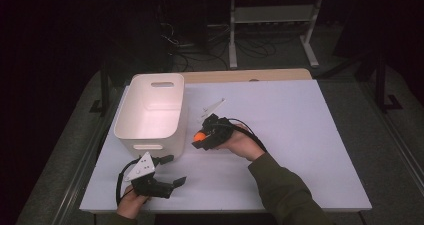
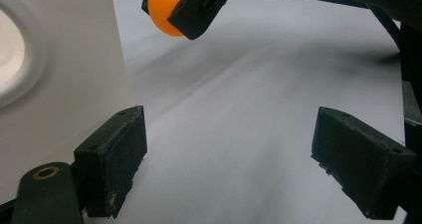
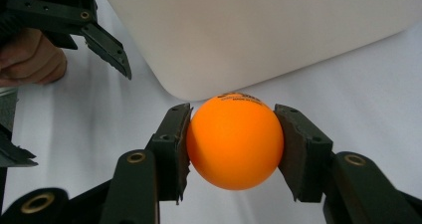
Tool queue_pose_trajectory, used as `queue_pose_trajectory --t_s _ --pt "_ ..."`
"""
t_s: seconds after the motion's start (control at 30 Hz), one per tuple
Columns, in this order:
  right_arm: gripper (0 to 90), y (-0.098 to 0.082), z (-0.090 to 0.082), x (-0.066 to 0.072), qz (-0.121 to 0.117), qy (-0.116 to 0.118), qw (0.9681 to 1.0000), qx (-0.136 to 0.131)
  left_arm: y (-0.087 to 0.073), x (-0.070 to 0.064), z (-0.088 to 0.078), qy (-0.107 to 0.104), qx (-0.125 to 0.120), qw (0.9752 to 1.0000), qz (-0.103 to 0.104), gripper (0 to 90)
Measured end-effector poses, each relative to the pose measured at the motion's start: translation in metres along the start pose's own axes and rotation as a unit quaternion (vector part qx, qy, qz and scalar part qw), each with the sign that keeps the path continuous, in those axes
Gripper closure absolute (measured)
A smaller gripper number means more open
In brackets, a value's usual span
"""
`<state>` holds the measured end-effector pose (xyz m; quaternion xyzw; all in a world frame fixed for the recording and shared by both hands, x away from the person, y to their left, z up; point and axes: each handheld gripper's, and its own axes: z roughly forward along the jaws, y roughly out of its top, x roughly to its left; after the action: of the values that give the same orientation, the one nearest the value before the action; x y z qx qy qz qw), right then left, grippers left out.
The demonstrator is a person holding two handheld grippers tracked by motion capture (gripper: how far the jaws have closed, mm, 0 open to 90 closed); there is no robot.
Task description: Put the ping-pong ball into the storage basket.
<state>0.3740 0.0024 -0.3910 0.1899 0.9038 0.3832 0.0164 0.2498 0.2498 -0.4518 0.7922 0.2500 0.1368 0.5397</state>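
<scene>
An orange ball [image 3: 234, 142] with small black print is clamped between the two black pads of my right gripper [image 3: 233, 144]. In the high view that right gripper [image 1: 201, 138] hovers just off the near right corner of the white bin [image 1: 150, 116], the orange ball [image 1: 200, 135] at its tip. The left gripper view catches the same ball [image 2: 166, 10] at the top edge, held above the white table. My left gripper [image 1: 170, 171] rests near the table's front edge, below the bin, jaws wide apart with nothing between them [image 2: 229, 159].
The white bin's wall [image 2: 59, 84] stands close on the left gripper's side; its inside looks bare. White table surface [image 1: 300, 135] stretches to the right. A small white plate-like piece [image 1: 212, 106] lies behind the right gripper. Dark floor, cables and a metal frame [image 1: 270, 30] lie beyond.
</scene>
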Motion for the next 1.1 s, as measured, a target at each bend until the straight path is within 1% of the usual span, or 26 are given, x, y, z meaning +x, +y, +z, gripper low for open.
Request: queue_pose_trajectory --t_s 0.2,0.27,0.43,0.5,0.53,0.63,0.73,0.83,0.9,0.93,1.1 --pt "49.6 0.001 -0.004 0.001 0.008 -0.002 1.0000 -0.004 0.000 0.000 0.000 0.000 0.001 1.0000 0.002 14.1" --pt "49.6 0.002 -0.005 0.001 0.006 -0.001 1.0000 -0.005 0.000 0.000 0.000 0.000 0.001 1.0000 0.004 14.1" --pt "49.6 0.003 -0.008 0.001 0.006 -0.003 1.0000 -0.005 0.000 0.000 0.000 -0.001 0.001 1.0000 0.002 14.1" --pt "49.6 0.004 -0.010 0.002 0.010 -0.003 0.9999 -0.008 0.000 -0.001 -0.001 0.001 0.002 1.0000 0.005 14.1" --pt "49.6 0.004 -0.011 0.001 0.006 -0.003 0.9999 -0.009 0.000 -0.001 0.000 0.000 0.002 1.0000 0.005 14.1" --pt "49.6 0.007 -0.017 0.001 0.012 -0.003 0.9998 -0.015 0.000 0.000 0.000 0.000 0.003 1.0000 0.003 14.1" --pt "49.6 0.009 -0.020 0.001 0.013 0.001 0.9998 -0.018 0.000 -0.001 -0.001 0.000 0.003 1.0000 0.005 14.1" --pt "49.6 0.012 -0.023 0.000 0.009 -0.001 0.9998 -0.017 0.000 -0.001 -0.001 0.000 0.003 1.0000 0.006 14.1" --pt "49.6 0.014 -0.024 0.001 0.010 0.003 0.9998 -0.019 0.000 -0.001 -0.001 0.000 0.003 1.0000 0.005 14.1" --pt "49.6 0.015 -0.025 0.000 0.007 0.001 0.9998 -0.019 0.000 0.000 -0.001 0.000 0.003 1.0000 0.005 14.1" --pt "49.7 0.018 -0.029 0.000 0.005 -0.001 0.9998 -0.020 0.000 -0.001 -0.001 0.000 0.001 1.0000 0.004 14.1"
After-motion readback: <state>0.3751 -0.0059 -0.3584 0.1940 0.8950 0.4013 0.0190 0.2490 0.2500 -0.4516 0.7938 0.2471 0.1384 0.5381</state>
